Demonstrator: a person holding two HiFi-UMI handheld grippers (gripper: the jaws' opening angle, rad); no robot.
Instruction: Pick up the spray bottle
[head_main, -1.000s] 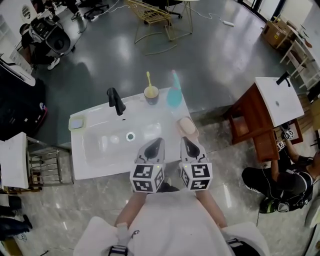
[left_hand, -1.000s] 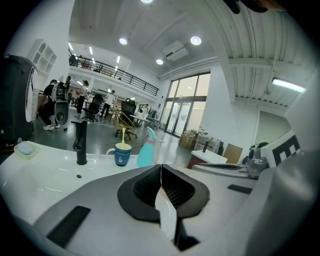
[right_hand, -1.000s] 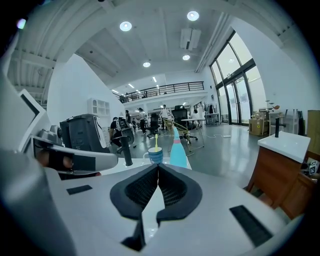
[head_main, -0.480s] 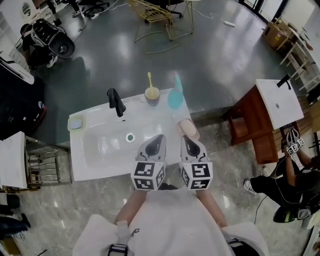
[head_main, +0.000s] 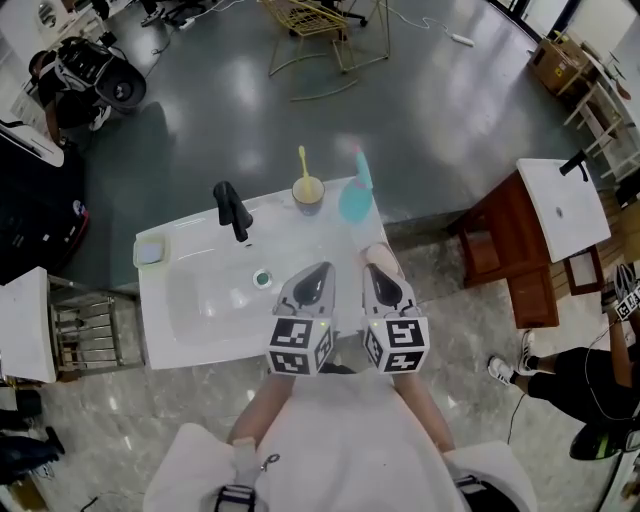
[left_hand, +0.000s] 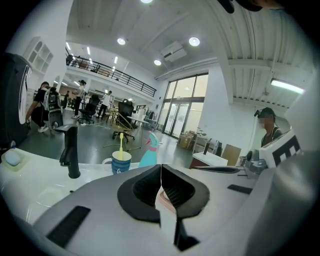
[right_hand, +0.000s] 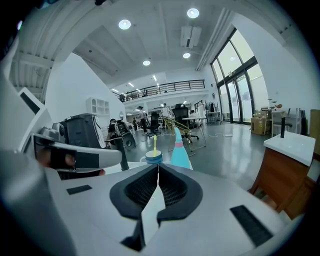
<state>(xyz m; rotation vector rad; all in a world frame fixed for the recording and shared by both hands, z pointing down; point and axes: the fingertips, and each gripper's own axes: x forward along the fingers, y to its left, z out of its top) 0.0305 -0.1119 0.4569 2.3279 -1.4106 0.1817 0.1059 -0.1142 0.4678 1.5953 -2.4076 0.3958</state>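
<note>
Grey polished floor (head_main: 450, 110) surrounds a white bench (head_main: 180, 335) with a sunken basin (head_main: 215, 295). Off to the right stands a wooden stand (head_main: 500, 250) with a white top. Over the bench's near edge the left gripper (left_hand: 160, 169) and right gripper (right_hand: 158, 169) hang side by side, pointing to the far side. Each has its jaws pressed together with nothing between them. A black faucet (head_main: 232, 210) rises at the far rim of the basin. The teal spray bottle (head_main: 355, 195), with a pink collar, stands upright at the bench's far right corner, apart from both grippers. Just left of it sits a cup (head_main: 308, 190) holding a yellow toothbrush (head_main: 302, 160). A small dish (head_main: 150, 251) lies at the bench's left edge.
</note>
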